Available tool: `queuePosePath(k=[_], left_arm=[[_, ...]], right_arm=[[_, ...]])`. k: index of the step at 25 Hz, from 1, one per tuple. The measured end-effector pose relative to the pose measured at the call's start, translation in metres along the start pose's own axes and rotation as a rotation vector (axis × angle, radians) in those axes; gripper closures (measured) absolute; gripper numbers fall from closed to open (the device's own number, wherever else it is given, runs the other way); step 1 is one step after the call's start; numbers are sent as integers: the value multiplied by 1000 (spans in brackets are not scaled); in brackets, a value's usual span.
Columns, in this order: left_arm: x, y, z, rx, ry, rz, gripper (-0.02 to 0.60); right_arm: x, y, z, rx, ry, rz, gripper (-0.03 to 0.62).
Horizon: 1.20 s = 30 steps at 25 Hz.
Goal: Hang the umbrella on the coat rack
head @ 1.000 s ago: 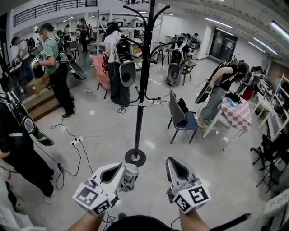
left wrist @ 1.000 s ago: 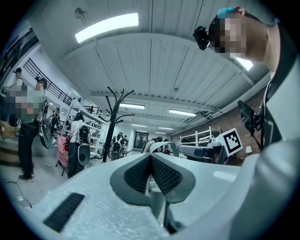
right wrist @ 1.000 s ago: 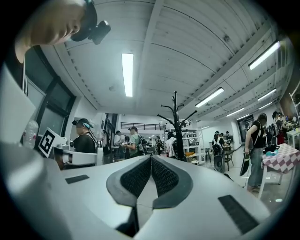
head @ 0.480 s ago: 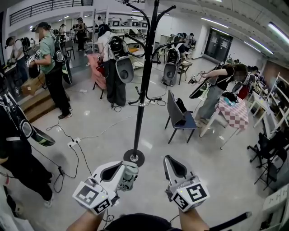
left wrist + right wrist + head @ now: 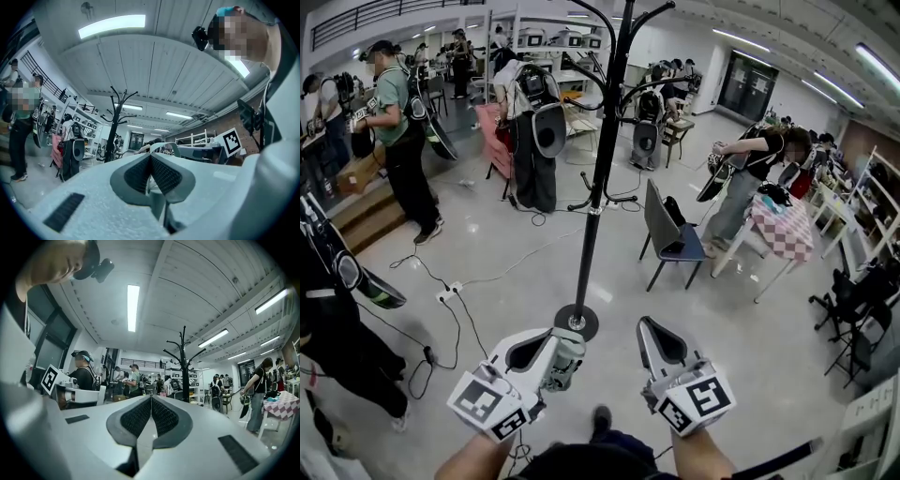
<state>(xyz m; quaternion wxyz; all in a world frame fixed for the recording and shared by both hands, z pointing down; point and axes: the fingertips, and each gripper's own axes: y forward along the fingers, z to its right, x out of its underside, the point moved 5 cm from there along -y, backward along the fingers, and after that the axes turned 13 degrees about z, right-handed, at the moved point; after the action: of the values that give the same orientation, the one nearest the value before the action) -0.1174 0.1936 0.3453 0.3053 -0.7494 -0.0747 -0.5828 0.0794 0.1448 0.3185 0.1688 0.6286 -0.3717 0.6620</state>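
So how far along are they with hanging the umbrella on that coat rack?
Nothing looks done: the hooks of the coat rack that are in view are bare. Nothing is in hand either: the left tongs and the right tongs are both shut and empty, facing the rack. The whole job is left: fetching the umbrella, which I can't clearly pick out here, and hooking it on.

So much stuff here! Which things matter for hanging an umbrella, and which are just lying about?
For the job:
coat rack
left tool and right tool, both shut and empty
no umbrella clearly visible

Lying about:
chair
checked table
power strip
cardboard box
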Motion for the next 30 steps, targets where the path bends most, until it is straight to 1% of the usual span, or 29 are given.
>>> queuePosePath(k=[8,13,18,25,30], left_arm=[[9,25,-21,-45,11,-4,572],[10,43,-33,-77,10,-8,572],[19,70,-48,-90,17,-1,572],[30,109,-72,-118,24,-7,572],[40,134,-81,-131,15,-11,571]], right_arm=[[15,26,27,-42,27,15,585],[17,47,46,-73,35,30,585],[28,66,73,-82,47,41,585],[42,94,113,-86,61,30,585],[49,108,140,-96,76,18,585]])
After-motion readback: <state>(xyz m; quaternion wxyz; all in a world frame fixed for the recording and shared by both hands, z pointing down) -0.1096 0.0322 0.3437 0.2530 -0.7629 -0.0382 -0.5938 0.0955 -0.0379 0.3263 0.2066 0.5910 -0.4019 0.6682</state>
